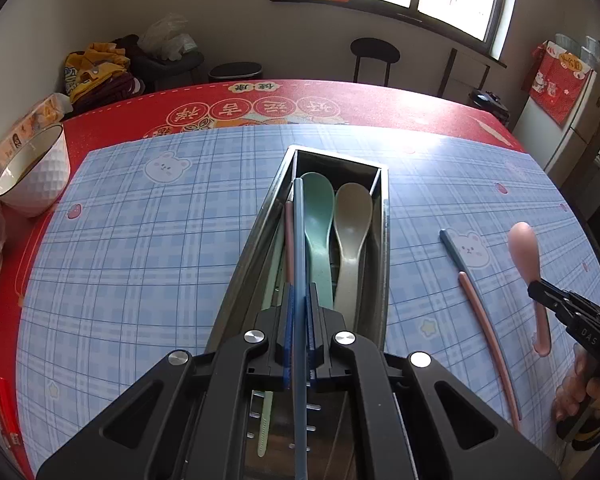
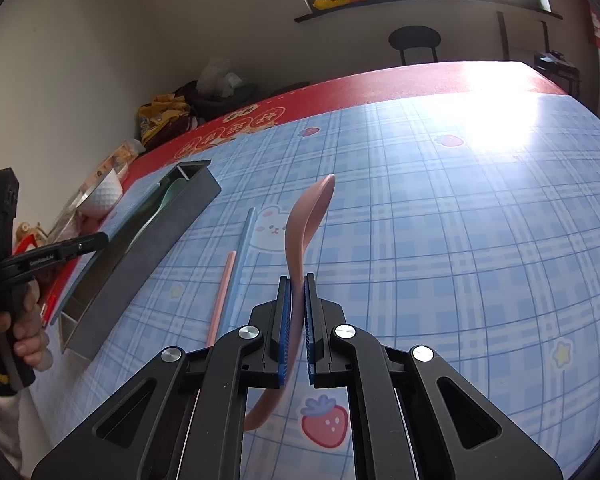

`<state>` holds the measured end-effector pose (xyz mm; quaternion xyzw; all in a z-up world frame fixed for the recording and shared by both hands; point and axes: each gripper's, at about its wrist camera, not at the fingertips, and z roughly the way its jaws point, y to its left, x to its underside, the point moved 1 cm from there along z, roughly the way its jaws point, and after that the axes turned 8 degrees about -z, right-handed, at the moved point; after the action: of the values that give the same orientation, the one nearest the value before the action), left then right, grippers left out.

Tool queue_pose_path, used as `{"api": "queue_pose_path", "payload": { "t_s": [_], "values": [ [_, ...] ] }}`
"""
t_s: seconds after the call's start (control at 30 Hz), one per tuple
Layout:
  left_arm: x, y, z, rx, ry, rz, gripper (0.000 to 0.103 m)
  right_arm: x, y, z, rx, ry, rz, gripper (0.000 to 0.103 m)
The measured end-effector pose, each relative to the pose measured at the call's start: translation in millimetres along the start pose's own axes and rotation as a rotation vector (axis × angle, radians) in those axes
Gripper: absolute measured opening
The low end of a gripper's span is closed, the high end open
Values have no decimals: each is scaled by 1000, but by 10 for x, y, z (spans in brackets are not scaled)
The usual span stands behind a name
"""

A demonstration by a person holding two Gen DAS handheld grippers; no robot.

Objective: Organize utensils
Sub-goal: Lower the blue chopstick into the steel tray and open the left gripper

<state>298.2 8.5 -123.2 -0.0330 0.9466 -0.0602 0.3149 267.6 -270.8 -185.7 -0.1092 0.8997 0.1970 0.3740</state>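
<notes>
Left tongs (image 1: 299, 292) over tray rim (image 1: 384, 240); mat (image 2: 460, 240) bare right.

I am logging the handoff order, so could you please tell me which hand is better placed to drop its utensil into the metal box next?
Left. The left gripper holds the blue chopstick directly over the metal box; the right gripper holds the pink spoon off to the side.
</notes>
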Motion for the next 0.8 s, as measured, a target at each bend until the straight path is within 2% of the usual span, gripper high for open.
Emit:
{"api": "queue_pose_path", "payload": {
  "t_s": [0.23,0.33,0.43,0.6,0.67,0.8],
  "values": [
    [5,5,196,-56,48,31,6,-3,-14,-1,-13,-2,4,7],
    [13,-16,221,-57,55,51,6,-5,-17,-4,-17,-3,6,7],
    [8,-37,168,-58,33,74,7,-4,-20,-9,-19,-3,7,7],
    [55,-52,-81,-10,-41,93,11,-6,-21,-7,-19,-3,8,7],
    [106,-25,-180,-1,-87,101,20,-7,-21,-4,-18,-3,9,7],
    [216,72,-268,-15,-145,113,30,-5,-12,-29,-29,-19,3,7]
  ]
}}
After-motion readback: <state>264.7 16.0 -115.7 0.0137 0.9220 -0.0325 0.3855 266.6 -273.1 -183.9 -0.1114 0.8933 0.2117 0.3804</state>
